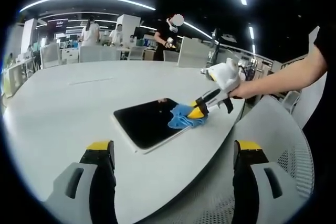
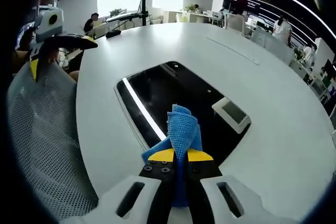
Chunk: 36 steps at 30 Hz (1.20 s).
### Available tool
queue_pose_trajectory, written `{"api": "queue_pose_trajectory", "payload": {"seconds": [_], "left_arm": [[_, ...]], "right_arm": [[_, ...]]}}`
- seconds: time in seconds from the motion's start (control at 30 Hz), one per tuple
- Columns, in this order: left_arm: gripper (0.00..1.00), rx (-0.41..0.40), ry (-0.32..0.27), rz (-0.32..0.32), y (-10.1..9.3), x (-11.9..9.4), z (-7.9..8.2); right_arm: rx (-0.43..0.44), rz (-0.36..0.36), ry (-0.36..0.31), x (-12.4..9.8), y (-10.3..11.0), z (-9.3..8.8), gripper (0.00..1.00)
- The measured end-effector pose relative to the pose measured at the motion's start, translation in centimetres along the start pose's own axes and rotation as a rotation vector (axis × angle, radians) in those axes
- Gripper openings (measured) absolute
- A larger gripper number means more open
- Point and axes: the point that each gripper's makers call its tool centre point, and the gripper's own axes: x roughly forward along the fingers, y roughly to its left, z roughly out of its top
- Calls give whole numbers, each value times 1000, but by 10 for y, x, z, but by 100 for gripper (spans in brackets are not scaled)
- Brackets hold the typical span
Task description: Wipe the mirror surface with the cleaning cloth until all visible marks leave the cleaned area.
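Table [image 1: 68, 98]: I see a large white surface; a mesh chair back [image 2: 47, 145] stands at its edge.
Mirror [image 1: 147, 123]: dark, flat on the table, reflecting ceiling lights.
Left gripper [image 1: 173, 153]: I hold it back from the mirror, jaws wide apart, nothing between them.
Right gripper [image 2: 180, 155]: jaws clamped on the cloth at the mirror's near edge.
Cleaning cloth [image 2: 182, 129]: blue, bunched, resting on the glass.

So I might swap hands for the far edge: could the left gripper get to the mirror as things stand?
Probably yes: the left gripper is open, with bare table before the mirror. The right gripper and cloth crowd one corner.
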Motion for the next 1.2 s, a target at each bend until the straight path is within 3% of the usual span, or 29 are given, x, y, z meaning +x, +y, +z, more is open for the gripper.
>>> {"api": "queue_pose_trajectory", "payload": {"seconds": [0.57, 1.2], "left_arm": [[92, -2, 4, 4, 0, 0, -1], [92, 0, 2, -1, 0, 0, 0]], "right_arm": [[-45, 71, -31, 29, 35, 37, 1], [-64, 117, -57, 47, 62, 62, 1]]}}
